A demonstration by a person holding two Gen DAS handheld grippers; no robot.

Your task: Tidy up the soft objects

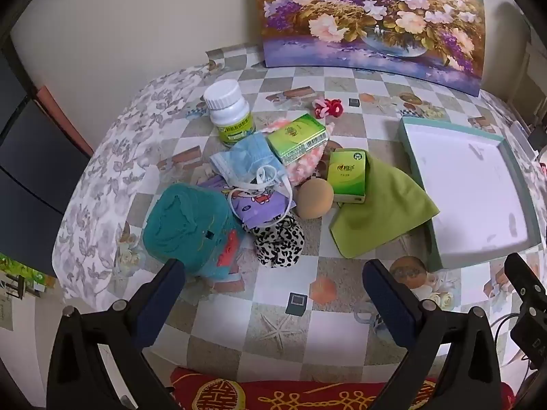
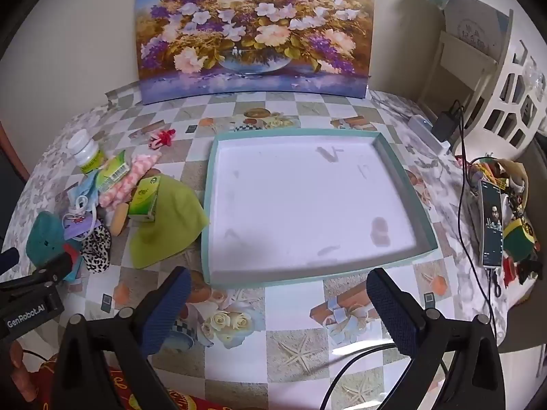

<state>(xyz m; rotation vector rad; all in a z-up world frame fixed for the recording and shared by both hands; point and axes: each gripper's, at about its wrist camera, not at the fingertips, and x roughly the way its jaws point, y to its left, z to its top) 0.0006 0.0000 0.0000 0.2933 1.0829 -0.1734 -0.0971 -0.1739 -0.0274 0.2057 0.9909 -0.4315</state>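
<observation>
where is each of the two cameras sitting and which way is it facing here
Left wrist: sits on the open left gripper, angled down at the pile: rolled teal towel, lime green cloth, white-capped pill bottle; its two blue-padded fingers show.
Right wrist: sits on the open right gripper, angled down at the shallow white tray with teal rim; its fingers show, and the left gripper's black body at the left edge.
Shared: the tray, green cloth, flower painting and checked tablecloth.
</observation>
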